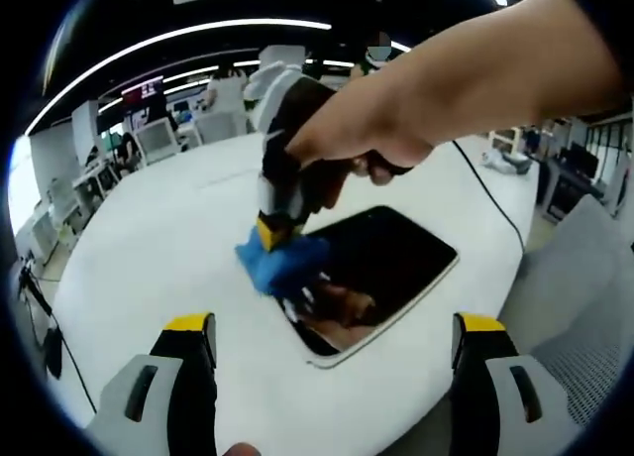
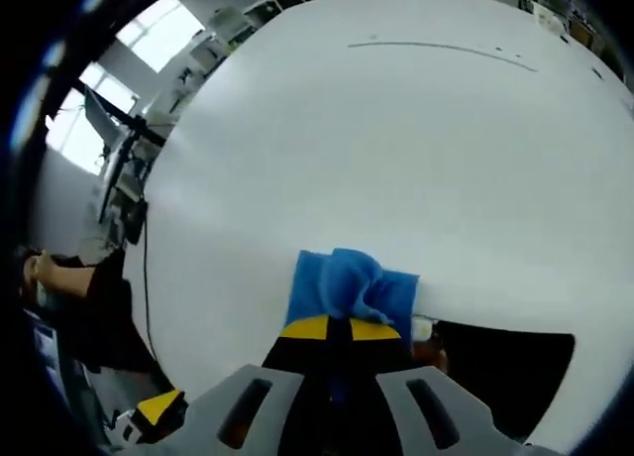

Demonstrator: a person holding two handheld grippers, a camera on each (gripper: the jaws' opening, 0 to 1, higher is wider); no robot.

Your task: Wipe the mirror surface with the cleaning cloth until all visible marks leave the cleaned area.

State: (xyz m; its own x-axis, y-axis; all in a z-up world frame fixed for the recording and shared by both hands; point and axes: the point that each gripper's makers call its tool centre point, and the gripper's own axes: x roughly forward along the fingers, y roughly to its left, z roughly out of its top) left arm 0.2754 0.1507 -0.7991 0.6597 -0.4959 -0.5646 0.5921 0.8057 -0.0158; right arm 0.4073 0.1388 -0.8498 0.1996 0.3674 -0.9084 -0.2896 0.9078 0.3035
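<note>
Left gripper view: we see our cloth on the mirror's left corner.
Our left gripper (image 1: 334,342) has its fingers spread above the white tabletop (image 1: 149,248); the right gripper (image 2: 342,329) pinches the blue cloth (image 2: 352,285) against the dark mirror (image 1: 381,263).
</note>
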